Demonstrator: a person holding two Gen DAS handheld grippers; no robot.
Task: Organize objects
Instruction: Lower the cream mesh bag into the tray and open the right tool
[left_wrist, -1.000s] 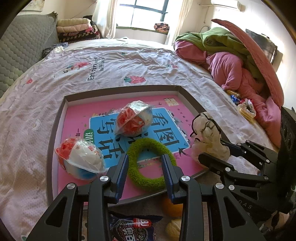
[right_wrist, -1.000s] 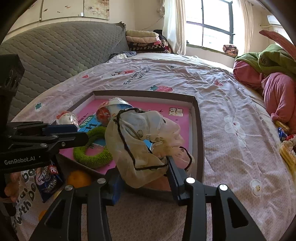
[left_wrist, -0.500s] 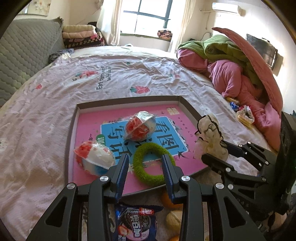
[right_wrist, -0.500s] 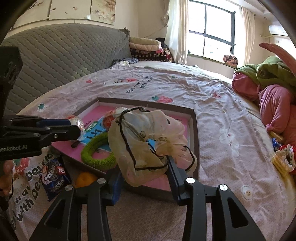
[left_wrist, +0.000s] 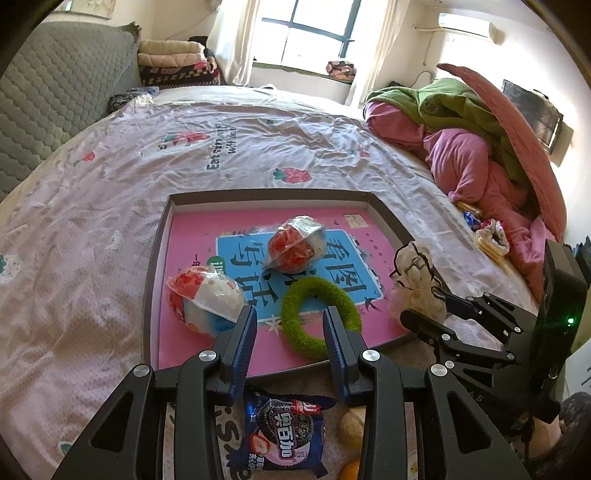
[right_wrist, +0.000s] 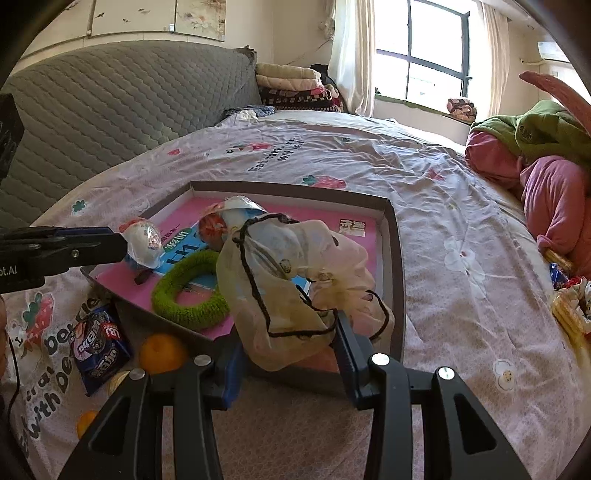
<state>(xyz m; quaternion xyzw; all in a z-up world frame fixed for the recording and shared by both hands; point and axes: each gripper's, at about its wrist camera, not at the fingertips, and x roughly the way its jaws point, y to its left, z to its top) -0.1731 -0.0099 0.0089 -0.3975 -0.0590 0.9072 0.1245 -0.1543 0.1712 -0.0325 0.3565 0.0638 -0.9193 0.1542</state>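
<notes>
Centrally on the bedspread (left_wrist: 92, 229): shallow tray (left_wrist: 153, 266) with pink printed floor, lying flat. Inside, near its left edge: wrapped red-and-white ball (left_wrist: 205, 299); nearer the middle, toward the far edge: second wrapped ball (left_wrist: 295, 245); close to the near edge: green fuzzy ring (left_wrist: 319, 317), flat on the floor of the tray. Left gripper (left_wrist: 290, 343) above the near edge of the tray, fingers (left_wrist: 243, 343) partly spread with nothing between them, ring visible through the gap. Right gripper (right_wrist: 288, 354) at the near right corner of the tray, fingers closed on the lower part of a crumpled pale cloth bag (right_wrist: 291, 280) with black cord, bag raised above the tray floor and hiding part of it; same bag and gripper visible at right in the left wrist view. On the bedspread just outside the near edge of the tray: blue cookie packet (left_wrist: 284, 432), orange fruit (right_wrist: 162, 352), walnut-like pale item (left_wrist: 352, 424), partly hidden by a finger. Far right edge of the bed: heap of pink and green bedding (left_wrist: 472, 147), with small wrapped snacks (left_wrist: 489, 240) beside it. Far left: grey quilted headboard (right_wrist: 110, 110).
</notes>
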